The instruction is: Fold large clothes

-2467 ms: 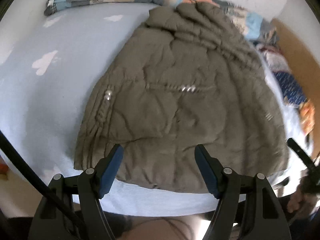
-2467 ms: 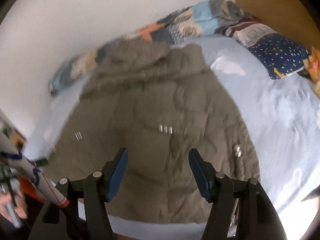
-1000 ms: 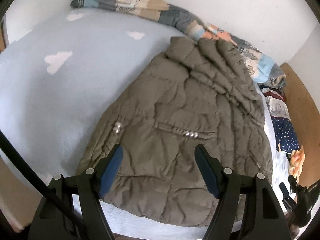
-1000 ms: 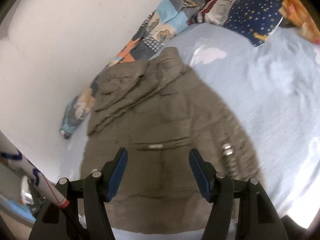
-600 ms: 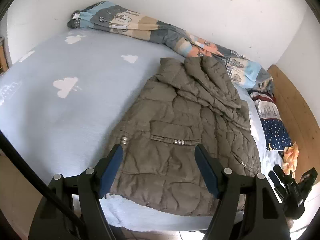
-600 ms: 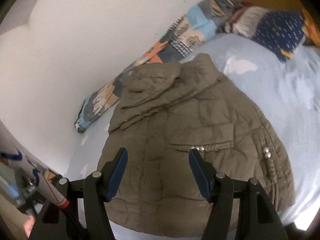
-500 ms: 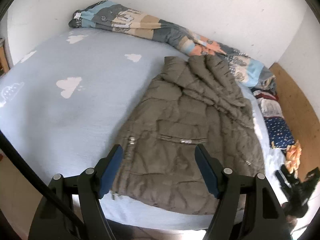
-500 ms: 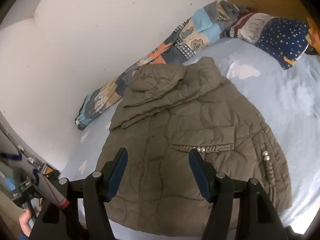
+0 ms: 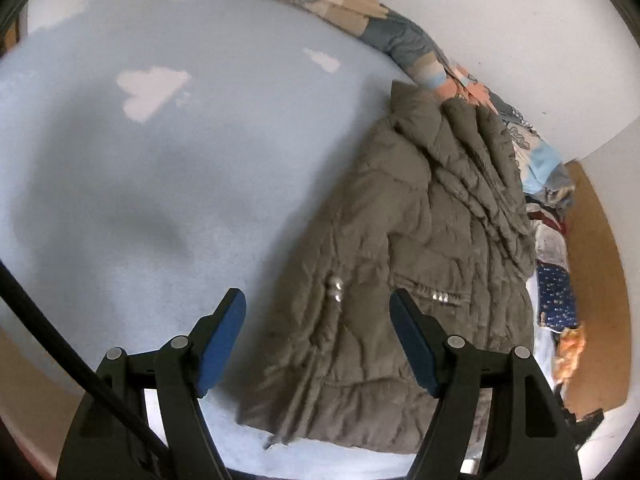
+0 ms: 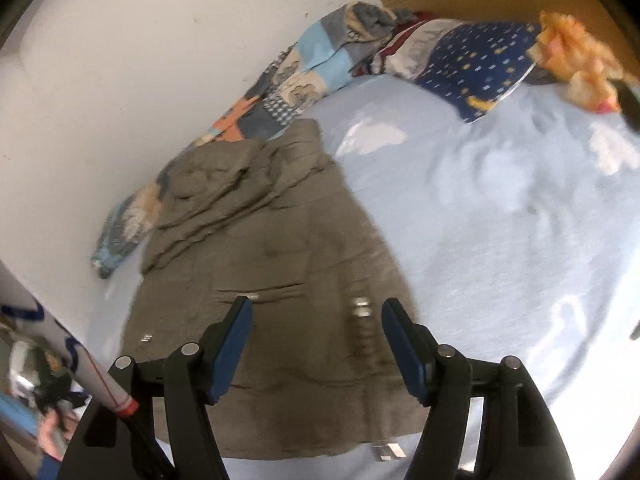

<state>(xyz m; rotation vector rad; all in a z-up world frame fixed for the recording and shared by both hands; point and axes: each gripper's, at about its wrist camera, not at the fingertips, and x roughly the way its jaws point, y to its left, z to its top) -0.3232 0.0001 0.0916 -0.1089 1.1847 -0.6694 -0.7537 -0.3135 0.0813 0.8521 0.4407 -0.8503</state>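
An olive-brown quilted jacket (image 9: 416, 264) lies flat on a light blue bed sheet (image 9: 160, 184), hood toward the wall, hem toward me. It also shows in the right wrist view (image 10: 272, 288). My left gripper (image 9: 318, 344) is open and empty, hovering above the jacket's left hem side near its metal snaps (image 9: 335, 287). My right gripper (image 10: 316, 344) is open and empty above the jacket's right hem side, with the snaps (image 10: 361, 306) between its fingers in the view.
A patchwork blanket (image 10: 288, 88) lies rolled along the white wall. A navy starred pillow (image 10: 476, 64) and an orange soft item (image 10: 576, 64) lie at the bed's head by a wooden headboard (image 9: 596, 288). The bed edge runs just below the jacket hem.
Both grippers have moved in closer and lower over the jacket's hem, the left swinging toward its left side and the right toward its right side. Both stay open.
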